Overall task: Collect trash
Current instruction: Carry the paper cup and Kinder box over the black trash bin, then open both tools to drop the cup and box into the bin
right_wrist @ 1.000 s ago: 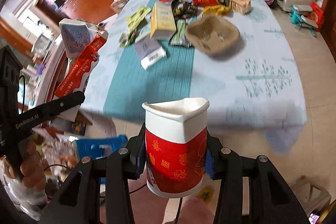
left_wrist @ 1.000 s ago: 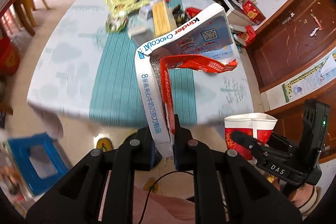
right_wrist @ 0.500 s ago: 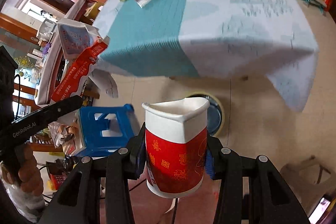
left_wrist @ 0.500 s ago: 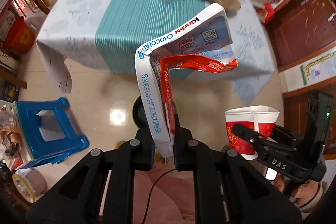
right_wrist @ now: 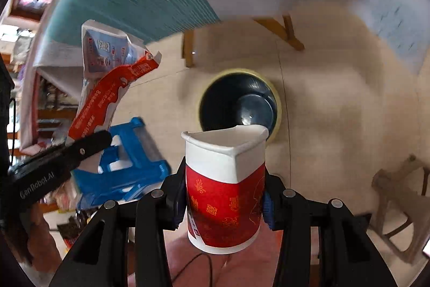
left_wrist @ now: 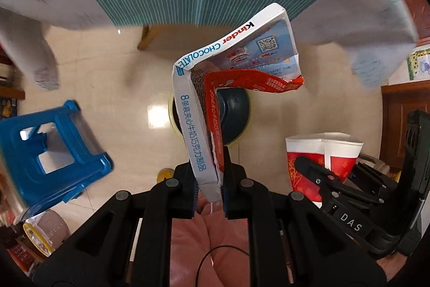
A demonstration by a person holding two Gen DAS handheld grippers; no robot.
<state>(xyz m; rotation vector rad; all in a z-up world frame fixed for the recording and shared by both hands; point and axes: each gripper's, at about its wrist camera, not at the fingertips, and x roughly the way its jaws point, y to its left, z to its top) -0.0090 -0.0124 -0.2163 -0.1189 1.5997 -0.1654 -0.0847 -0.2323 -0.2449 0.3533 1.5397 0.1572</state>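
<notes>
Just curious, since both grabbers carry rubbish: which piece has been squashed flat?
The Kinder chocolate box, pinched flat in the left gripper. The red paper cup in the right gripper keeps its round body, only its rim is creased.

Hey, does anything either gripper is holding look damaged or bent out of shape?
Yes, both. The paper cup in the right gripper is squeezed, its rim creased to a point. The chocolate box in the left gripper is torn open and flattened, a red flap hanging loose.
</notes>
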